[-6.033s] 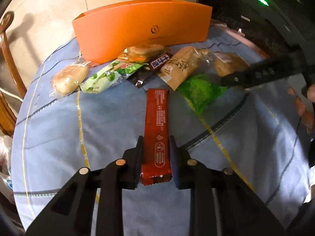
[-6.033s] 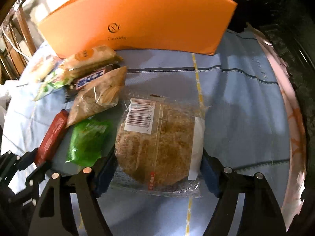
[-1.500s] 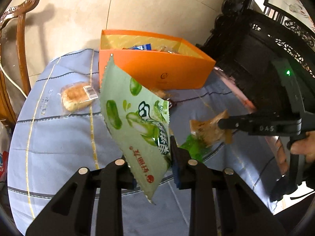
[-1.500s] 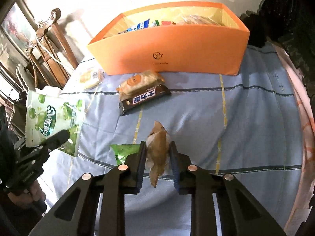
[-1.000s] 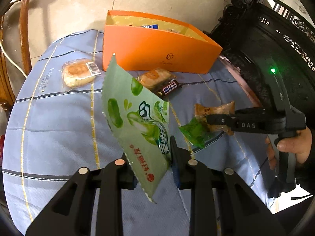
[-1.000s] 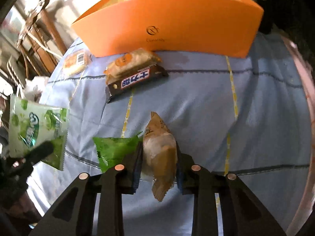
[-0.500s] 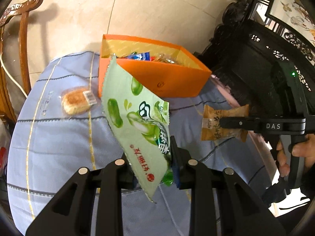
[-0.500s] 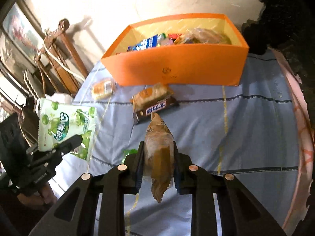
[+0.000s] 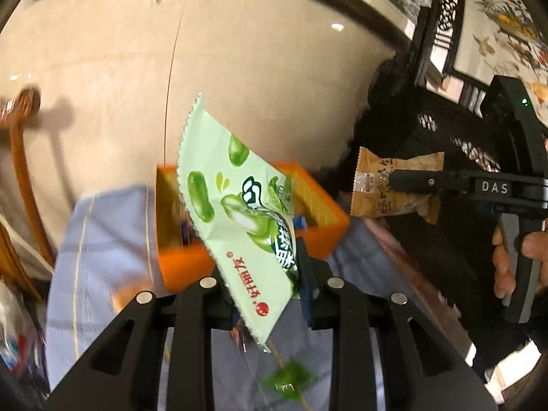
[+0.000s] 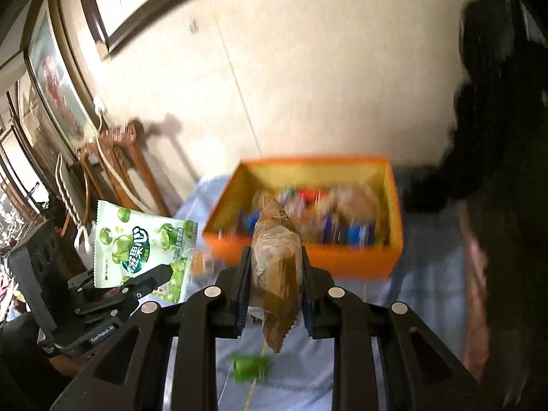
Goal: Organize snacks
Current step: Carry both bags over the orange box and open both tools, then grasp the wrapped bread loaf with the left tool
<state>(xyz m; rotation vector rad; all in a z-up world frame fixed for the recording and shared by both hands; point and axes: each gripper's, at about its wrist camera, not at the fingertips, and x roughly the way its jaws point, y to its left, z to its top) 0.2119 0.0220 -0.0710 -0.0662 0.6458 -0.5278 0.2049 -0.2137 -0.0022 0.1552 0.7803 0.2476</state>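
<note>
Left gripper clamped on green candy bag, gripped near its lower edge; long axis runs diagonal, top corner up-left, in the air in front of the orange box. Right gripper clamped on brown pastry packet, long axis roughly along the fingers, pointed end toward the box. Small green wrapper lies on the blue tablecloth below. Box contents blurred, probably mixed snacks.

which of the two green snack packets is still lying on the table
The small dark green packet on the blue tablecloth; the bigger pale green pouch is held in the air by the left gripper.
</note>
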